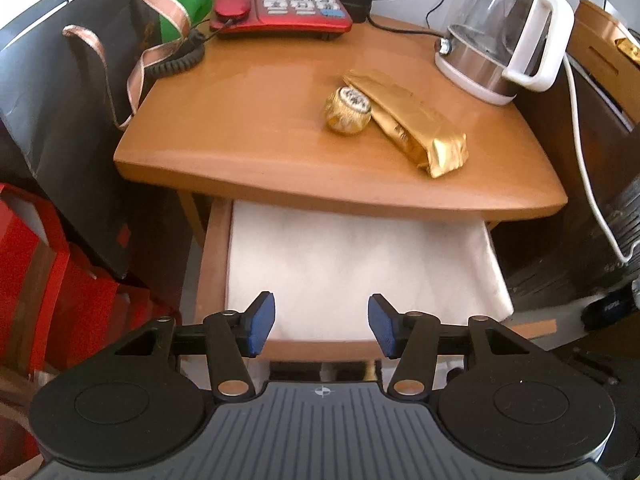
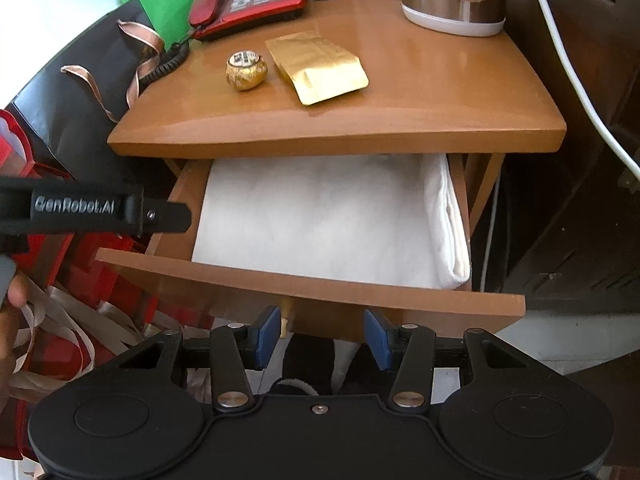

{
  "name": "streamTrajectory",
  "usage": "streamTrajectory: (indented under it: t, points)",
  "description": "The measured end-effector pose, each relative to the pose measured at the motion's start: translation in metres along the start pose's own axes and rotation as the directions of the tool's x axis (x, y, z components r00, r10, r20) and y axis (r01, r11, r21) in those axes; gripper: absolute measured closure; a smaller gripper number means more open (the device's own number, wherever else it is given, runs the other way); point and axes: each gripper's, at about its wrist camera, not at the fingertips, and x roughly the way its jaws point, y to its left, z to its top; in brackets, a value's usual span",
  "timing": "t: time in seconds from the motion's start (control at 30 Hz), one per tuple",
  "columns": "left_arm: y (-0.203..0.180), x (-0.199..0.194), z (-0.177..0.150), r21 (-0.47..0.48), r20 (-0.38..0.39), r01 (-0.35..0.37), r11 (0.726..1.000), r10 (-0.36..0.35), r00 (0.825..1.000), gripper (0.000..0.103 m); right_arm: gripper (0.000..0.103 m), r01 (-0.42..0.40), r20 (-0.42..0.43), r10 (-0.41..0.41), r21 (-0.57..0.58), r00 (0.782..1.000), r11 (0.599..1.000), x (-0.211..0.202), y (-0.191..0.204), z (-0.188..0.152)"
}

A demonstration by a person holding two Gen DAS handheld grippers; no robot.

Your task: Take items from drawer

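Over the open drawer (image 2: 312, 288), both tongs wait empty.

Beneath the worktop (image 1: 248, 140), a folded white cloth (image 1: 352, 264) fills the drawer, its long side running front to back. The left tongs (image 1: 322, 326) hang wide apart directly above its near edge, gripping nothing. The right tongs (image 2: 320, 334) sit partly open, also empty, just short of the drawer front, so the left looks nearer.
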Motion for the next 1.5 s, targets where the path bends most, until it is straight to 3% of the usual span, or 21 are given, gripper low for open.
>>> streamTrajectory:
  t: [0.83, 1.5]
  points:
    - [0.007, 0.018, -0.038, 0.019, -0.102, -0.016, 1.0, 0.018, 0.995, 0.048, 0.058, 0.013, -0.069, -0.012, 0.012, 0.998, 1.0, 0.014, 0.007, -0.015]
    - [0.016, 0.061, -0.055, 0.007, -0.218, -0.072, 0.997, 0.072, 0.973, 0.048, 0.058, 0.025, -0.151, -0.015, 0.07, 0.988, 0.997, 0.045, -0.003, -0.023]
